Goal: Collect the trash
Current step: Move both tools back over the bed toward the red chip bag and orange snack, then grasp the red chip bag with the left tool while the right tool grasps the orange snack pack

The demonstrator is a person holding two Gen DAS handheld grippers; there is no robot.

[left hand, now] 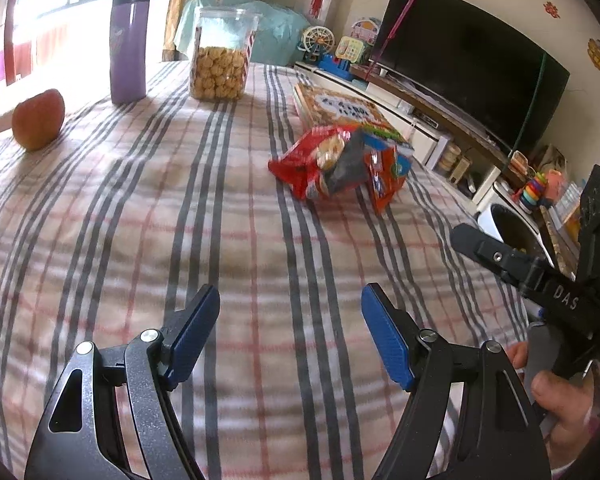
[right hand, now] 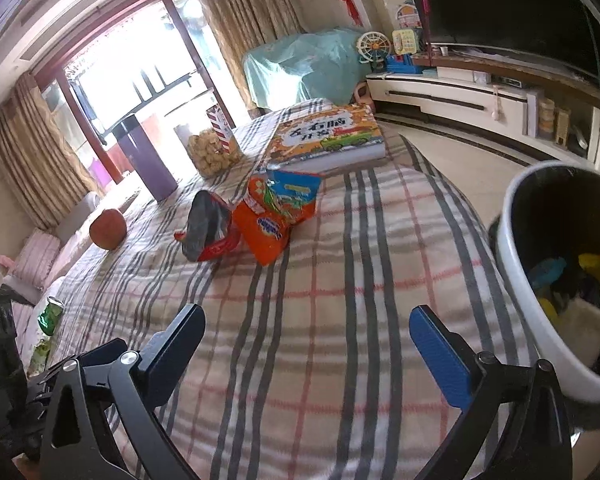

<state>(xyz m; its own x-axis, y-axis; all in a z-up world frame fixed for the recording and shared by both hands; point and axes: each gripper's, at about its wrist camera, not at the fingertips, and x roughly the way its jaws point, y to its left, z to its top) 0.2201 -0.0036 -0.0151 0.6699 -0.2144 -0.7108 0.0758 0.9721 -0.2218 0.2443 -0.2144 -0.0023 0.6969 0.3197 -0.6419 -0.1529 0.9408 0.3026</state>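
Note:
Two empty snack bags lie together mid-table on the striped cloth: a red bag and an orange bag. A white trash bin with several wrappers inside stands off the table's right edge; it also shows in the left wrist view. My left gripper is open and empty, hovering over the cloth short of the bags. My right gripper is open and empty, near the table's front, left of the bin; its body shows at the right of the left wrist view.
An apple, a purple tumbler, a clear jar of snacks and a picture book stand at the table's far side. A green crushed can lies at the left edge.

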